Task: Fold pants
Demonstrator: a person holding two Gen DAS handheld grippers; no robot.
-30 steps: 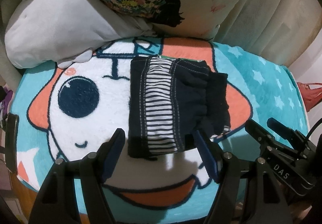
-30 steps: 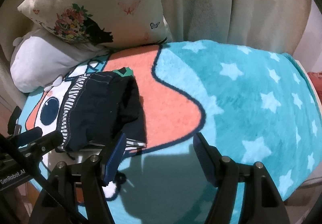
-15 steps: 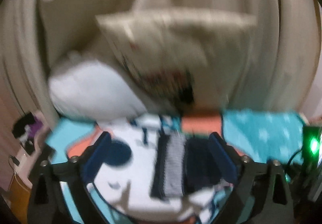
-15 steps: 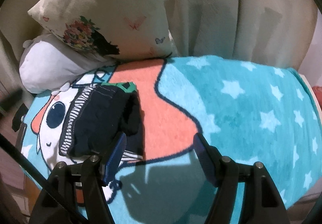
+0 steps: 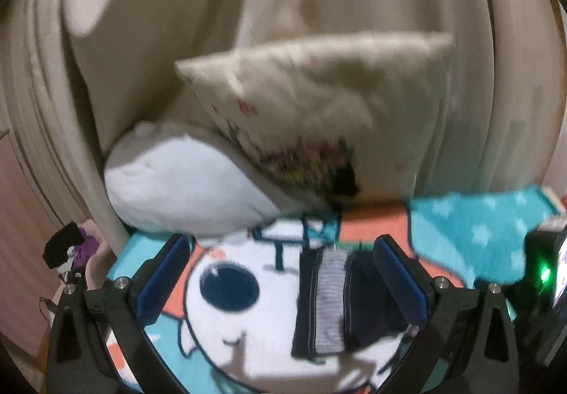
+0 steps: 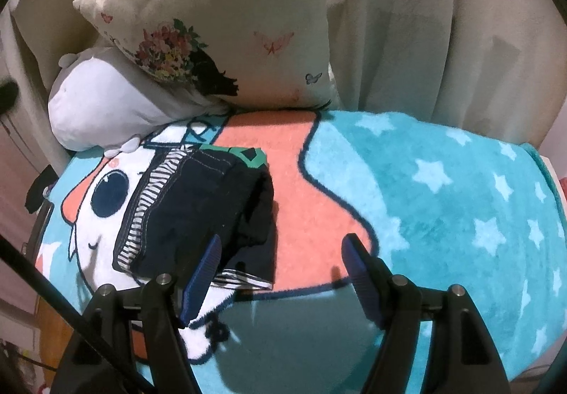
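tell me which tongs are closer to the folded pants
Right. The right tongs hang open just over the folded pants' near edge; the left tongs are open and farther back.

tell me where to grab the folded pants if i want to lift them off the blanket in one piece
Probably pinch the thick folded edge nearest the right gripper, coming in low from the near side. The pants lie as a flat stacked bundle on the blanket, and there the layers look bunched together, so one pinch should catch them all.

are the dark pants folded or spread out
Folded: the dark navy pants with striped lining lie as a compact layered bundle on the teal cartoon blanket, held by neither tool.
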